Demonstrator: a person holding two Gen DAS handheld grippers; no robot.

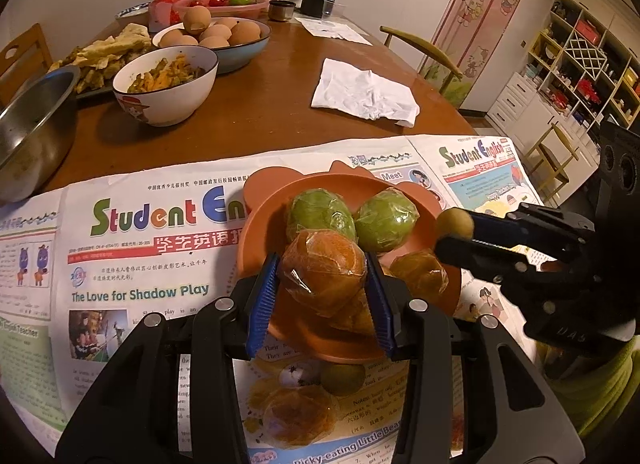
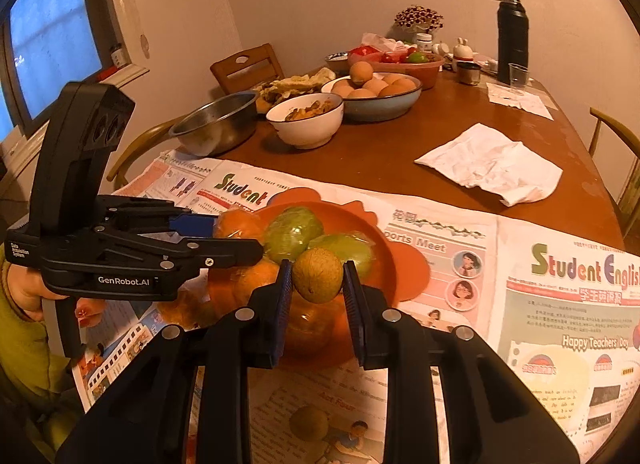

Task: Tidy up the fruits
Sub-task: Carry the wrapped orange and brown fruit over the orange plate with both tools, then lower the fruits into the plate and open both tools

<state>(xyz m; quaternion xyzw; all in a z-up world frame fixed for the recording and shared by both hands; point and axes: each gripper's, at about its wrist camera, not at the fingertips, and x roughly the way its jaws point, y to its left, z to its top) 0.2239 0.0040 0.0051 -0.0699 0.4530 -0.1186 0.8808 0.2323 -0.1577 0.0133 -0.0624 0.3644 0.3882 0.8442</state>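
Newspaper-covered table (image 1: 280,104): left hand-held gripper (image 1: 324,284) grips wrapped orange (image 1: 322,268), right hand-held gripper (image 2: 318,292) clamps brown fruit (image 2: 317,275).

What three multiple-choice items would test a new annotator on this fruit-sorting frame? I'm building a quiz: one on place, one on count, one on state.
1. Where is the white crumpled napkin?
A. In the steel bowl
B. On the bare wooden table beyond the newspaper
C. On the orange plate

2. How many green wrapped fruits are on the orange plate?
A. Two
B. Four
C. None

3. What is the right gripper doing?
A. Hanging open and empty
B. Shut on the napkin
C. Shut on a small brown round fruit

Answers: 1 B, the napkin lies on brown wood past the newspaper; 2 A, two green fruits sit side by side at the plate's far side; 3 C, the blue pads press the brown fruit from both sides above the plate.
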